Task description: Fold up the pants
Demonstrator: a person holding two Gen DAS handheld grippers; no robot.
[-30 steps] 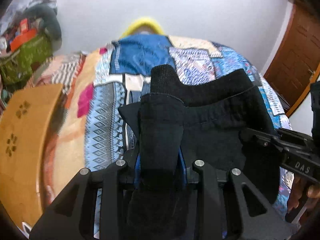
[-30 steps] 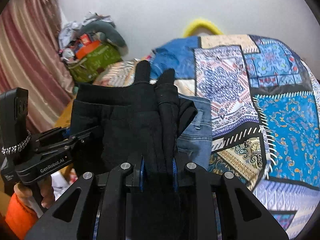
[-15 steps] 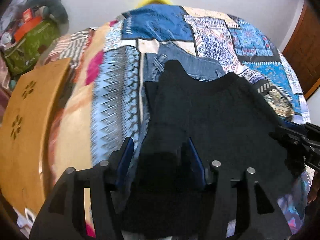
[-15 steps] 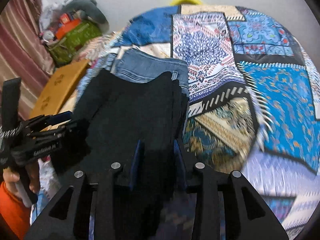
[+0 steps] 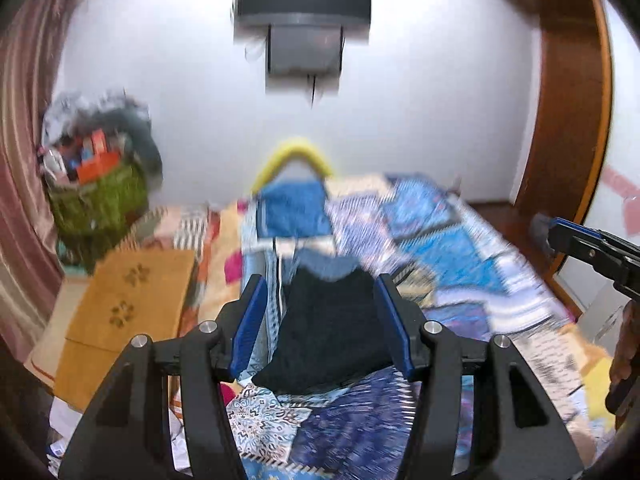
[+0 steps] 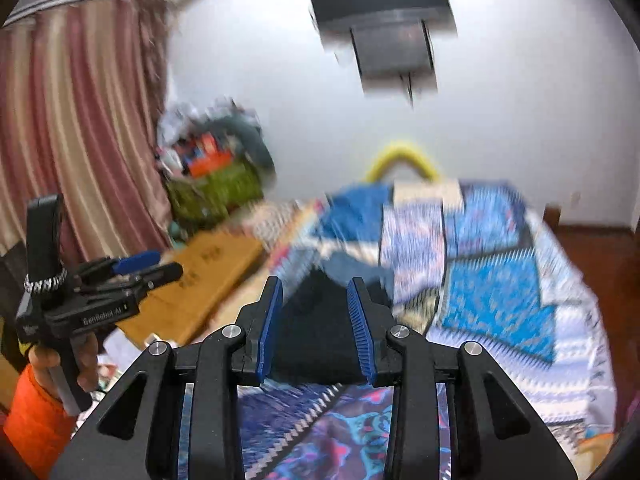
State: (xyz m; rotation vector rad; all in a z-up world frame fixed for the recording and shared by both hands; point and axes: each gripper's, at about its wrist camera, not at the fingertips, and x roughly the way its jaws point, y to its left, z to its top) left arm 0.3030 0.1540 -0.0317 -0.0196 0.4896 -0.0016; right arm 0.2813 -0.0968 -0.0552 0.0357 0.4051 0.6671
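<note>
The black pants (image 5: 332, 332) lie folded on the patterned bedspread (image 5: 460, 248), over the near part of blue jeans (image 5: 326, 268). My left gripper (image 5: 320, 280) hangs open above and short of them, its blue pads apart with nothing pressed between. My right gripper (image 6: 314, 282) is open too, with the black pants (image 6: 316, 340) showing beyond its gap and the jeans (image 6: 348, 268) behind them. Each wrist view also catches the other tool: the right gripper (image 5: 554, 236) at the right edge, and the left gripper (image 6: 168, 263) held by a hand in an orange sleeve.
A low wooden board (image 5: 120, 300) stands left of the bed, with a heaped green bag (image 5: 100, 196) and a striped curtain (image 6: 80, 140) behind it. A yellow hoop (image 5: 296, 156) sits at the bed's far end under a wall screen (image 5: 304, 8). A wooden door frame (image 5: 568, 120) is on the right.
Both grippers opened and let go of the black pants, then drew back and up from the bed. The pants now lie flat on the jeans, and more of the room shows.
</note>
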